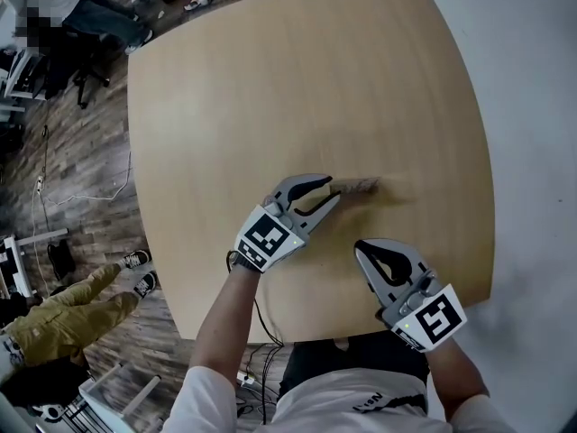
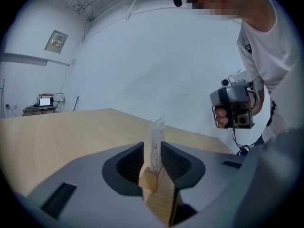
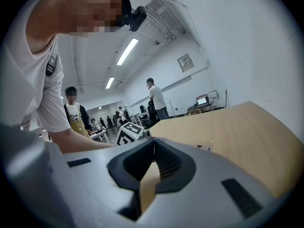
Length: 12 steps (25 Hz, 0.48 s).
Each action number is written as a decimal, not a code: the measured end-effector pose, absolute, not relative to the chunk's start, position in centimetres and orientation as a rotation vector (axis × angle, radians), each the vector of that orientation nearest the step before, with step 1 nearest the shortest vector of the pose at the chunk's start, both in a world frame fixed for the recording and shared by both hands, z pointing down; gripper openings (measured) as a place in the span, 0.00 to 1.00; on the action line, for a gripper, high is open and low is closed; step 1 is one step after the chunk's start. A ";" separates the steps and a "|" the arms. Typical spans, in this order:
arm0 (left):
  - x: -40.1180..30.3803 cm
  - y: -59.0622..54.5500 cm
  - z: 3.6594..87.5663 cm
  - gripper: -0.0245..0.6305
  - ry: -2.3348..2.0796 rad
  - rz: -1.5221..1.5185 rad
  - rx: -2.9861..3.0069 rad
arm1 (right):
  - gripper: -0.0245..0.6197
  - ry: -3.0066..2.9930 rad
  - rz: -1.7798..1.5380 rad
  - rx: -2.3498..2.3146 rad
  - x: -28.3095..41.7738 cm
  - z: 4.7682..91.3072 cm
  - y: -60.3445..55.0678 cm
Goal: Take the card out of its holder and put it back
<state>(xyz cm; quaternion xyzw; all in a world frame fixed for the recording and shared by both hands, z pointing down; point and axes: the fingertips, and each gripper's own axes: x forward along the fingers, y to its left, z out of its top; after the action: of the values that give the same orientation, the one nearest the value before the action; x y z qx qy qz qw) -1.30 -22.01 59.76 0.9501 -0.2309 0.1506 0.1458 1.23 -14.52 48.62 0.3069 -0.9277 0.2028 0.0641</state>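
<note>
- The left claw (image 2: 152,145) has its two grey jaws drawn in close on a clear, thin upright card (image 2: 157,139), one jaw at each face. It appears to grip the card, though a hair of gap at one side cannot be ruled out.
- The card stands with its lower edge in a pale wooden strip holder (image 2: 160,198). The holder runs back under the jaws towards the claw's body and rests on the light wooden tabletop (image 1: 297,88).
- From above, the left claw points away and to the person's right, meeting the near end of the holder roughly mid-tabletop.
- Its black-and-white marker cube (image 1: 268,237) sits behind the jaws. The bare left forearm (image 1: 221,318) runs diagonally up from the tabletop's near edge.
- The right claw (image 1: 362,247) has its jaws closed together with nothing between them.
- It sits low over the tabletop nearer the person, tips aimed away and a little left. It is close to the left claw and clear of the holder.
- Its marker cube (image 1: 433,318) is at the tabletop's front edge, with the right forearm (image 1: 458,363) coming in from below.
</note>
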 end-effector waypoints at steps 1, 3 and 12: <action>-1.2 -22.0 60.0 0.20 -0.649 0.437 2.735 | 0.06 -2.801 0.618 0.923 1.3 48.7 -14.4; -0.8 -22.1 60.3 0.20 -0.628 0.441 2.749 | 0.06 -2.800 0.634 0.919 1.5 49.4 -14.2; 0.1 -21.3 61.2 0.12 -0.560 0.446 2.788 | 0.06 -2.794 0.671 0.905 1.5 51.2 -12.9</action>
<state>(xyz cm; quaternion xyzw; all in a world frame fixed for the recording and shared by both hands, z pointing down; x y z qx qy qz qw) 0.07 -21.28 61.18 0.9602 -0.1928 0.1537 0.1310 1.47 -12.94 51.22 0.2996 -0.9256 0.2222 0.0645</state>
